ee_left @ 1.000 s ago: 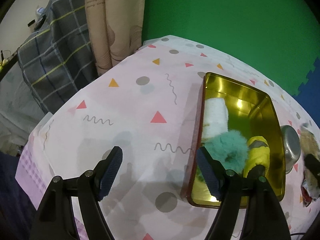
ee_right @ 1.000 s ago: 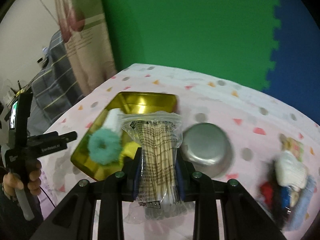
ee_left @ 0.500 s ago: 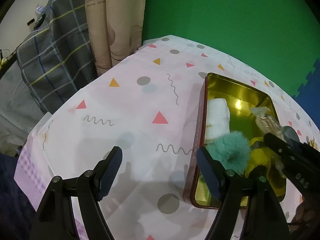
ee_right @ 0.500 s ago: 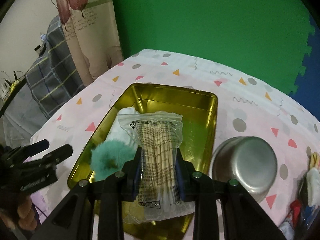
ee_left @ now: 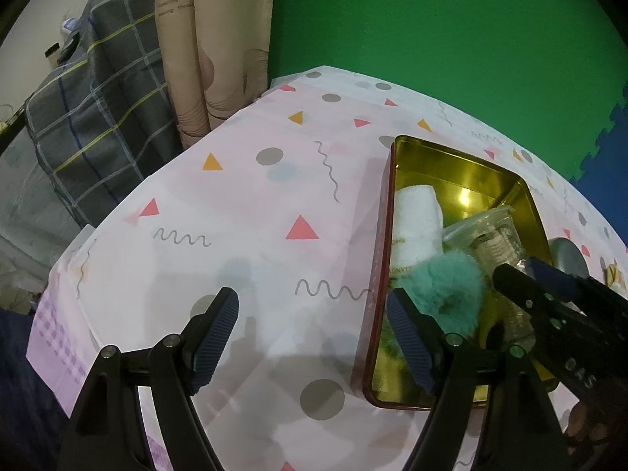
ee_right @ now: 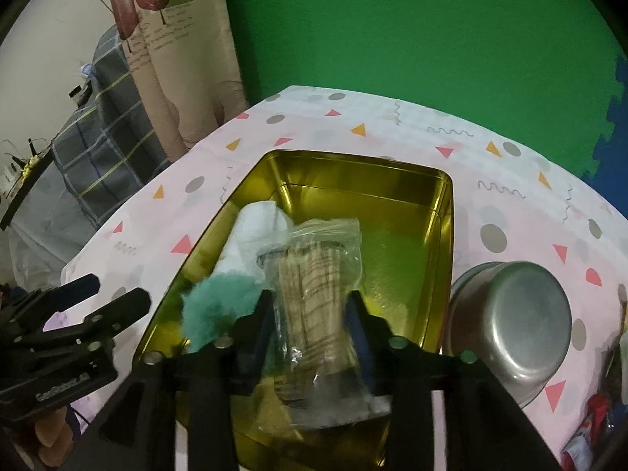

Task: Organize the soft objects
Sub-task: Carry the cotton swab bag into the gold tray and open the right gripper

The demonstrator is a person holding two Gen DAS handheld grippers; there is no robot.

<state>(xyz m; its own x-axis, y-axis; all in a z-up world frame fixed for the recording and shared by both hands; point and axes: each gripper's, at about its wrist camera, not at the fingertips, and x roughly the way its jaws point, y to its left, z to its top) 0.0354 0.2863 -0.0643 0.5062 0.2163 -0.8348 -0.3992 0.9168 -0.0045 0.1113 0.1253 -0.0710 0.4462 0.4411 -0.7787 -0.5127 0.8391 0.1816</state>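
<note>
A gold tin (ee_right: 443, 212) on the patterned tablecloth holds a white rolled towel (ee_right: 255, 227), a teal fluffy scrunchie (ee_right: 212, 306) and something yellow (ee_left: 490, 314). My right gripper (ee_right: 312, 314) hangs over the tin's near half. Its jaws are opening, and a clear bag of wooden sticks (ee_right: 314, 274) sags between them onto the things below, with the pads no longer pressing it. My left gripper (ee_left: 310, 325) stands open and empty over the cloth. Its right finger reaches over the tin's (ee_left: 526, 196) left wall, just short of the scrunchie (ee_left: 447, 290).
An upturned steel bowl (ee_right: 510, 318) sits just right of the tin. A heap of small soft items (ee_right: 600, 424) lies at the far right edge. A plaid cloth (ee_left: 98, 117) and a curtain (ee_left: 212, 59) hang beyond the table's left side.
The right gripper carried the bag from above the bowl to above the tin, then spread its jaws; the bag has slumped lower. The left gripper stayed where it was.
</note>
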